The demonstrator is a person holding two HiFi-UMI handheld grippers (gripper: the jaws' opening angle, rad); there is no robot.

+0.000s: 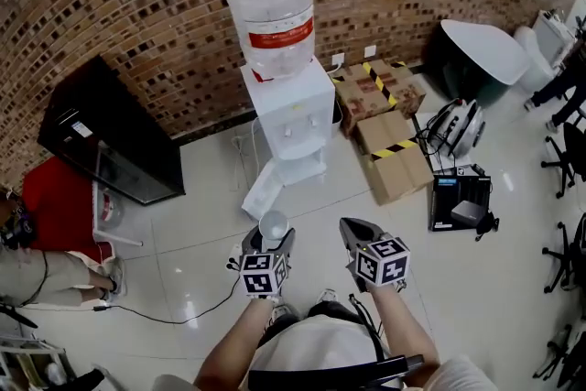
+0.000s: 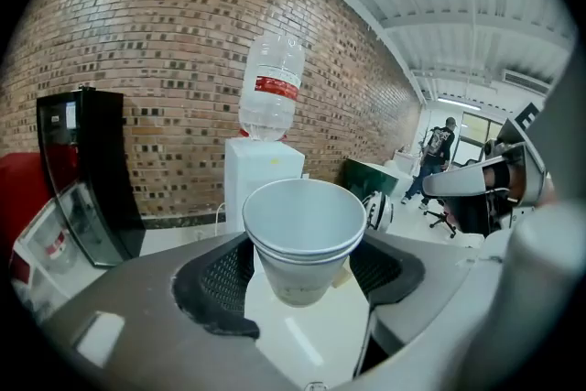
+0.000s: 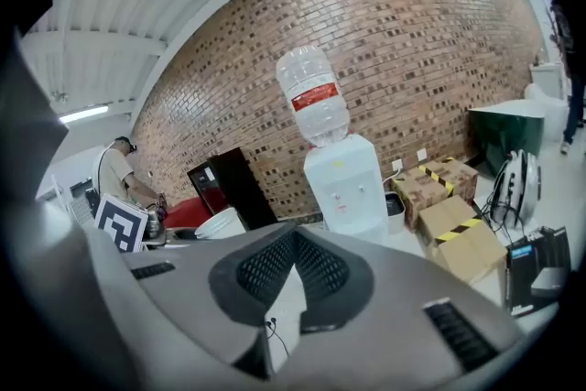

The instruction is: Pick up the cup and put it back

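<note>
A white paper cup (image 1: pixel 273 224), which looks like two nested cups (image 2: pixel 304 233), stands upright between the jaws of my left gripper (image 1: pixel 267 243). Both black pads press on its sides, so the left gripper (image 2: pixel 302 266) is shut on it and holds it above the floor. My right gripper (image 1: pixel 359 238) hangs beside it, a little to the right. Its pads meet at the tips with nothing between them (image 3: pixel 293 238). The white water dispenser (image 1: pixel 293 119) with its clear bottle (image 1: pixel 270 9) stands straight ahead against the brick wall. The cup's rim (image 3: pixel 220 222) also shows in the right gripper view.
Cardboard boxes (image 1: pixel 394 156) lie right of the dispenser, with a black box (image 1: pixel 461 201) nearer on the floor. A black cabinet (image 1: pixel 110 142) stands at the left, where a person (image 1: pixel 46 275) sits. A cable (image 1: pixel 183 316) runs over the tiles. Office chairs (image 1: pixel 563 160) stand at the far right.
</note>
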